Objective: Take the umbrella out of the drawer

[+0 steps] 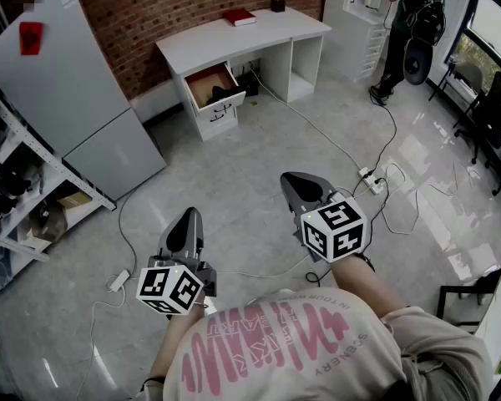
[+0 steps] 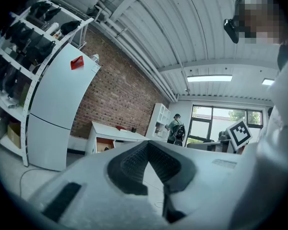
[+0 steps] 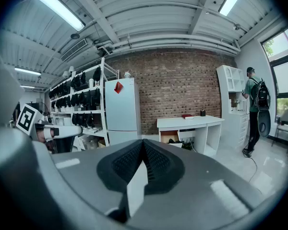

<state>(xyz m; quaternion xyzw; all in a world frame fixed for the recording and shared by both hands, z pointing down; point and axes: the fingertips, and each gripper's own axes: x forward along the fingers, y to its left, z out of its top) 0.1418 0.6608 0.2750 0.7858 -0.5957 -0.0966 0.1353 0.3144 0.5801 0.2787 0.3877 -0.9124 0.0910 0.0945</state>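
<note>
Both grippers are up in front of the person, out over open floor, and neither carries anything. The left gripper [image 1: 188, 222] has its jaws pressed together at the tips, and the right gripper [image 1: 294, 184] is closed just the same, nothing between the pads. The drawer [image 1: 220, 109] is well across the room, standing open on the left side of the white desk. There's a dark shape lying in it that I take to be the umbrella [image 1: 220, 93], though from here it's too small to be sure.

So this is the walk-up, I'd say, with the real work all to come. To do it well, close the distance first, minding the cables [image 1: 334, 140] and the power strip [image 1: 370, 178] on the glossy grey floor [image 1: 234, 182]. Then spread one gripper's jaws before reaching in and take the umbrella from above, across its narrow body, so it lifts clear of the drawer front.

On the tabletop [image 1: 259, 36] sit a red book [image 1: 240, 17] and a small dark pot [image 1: 277, 4]. There's a brick wall [image 1: 167, 7] behind and a tall white fridge [image 1: 67, 98] to the left beside a loaded rack [image 1: 17, 182]. Another person [image 1: 411, 19] stands by the far shelves.
</note>
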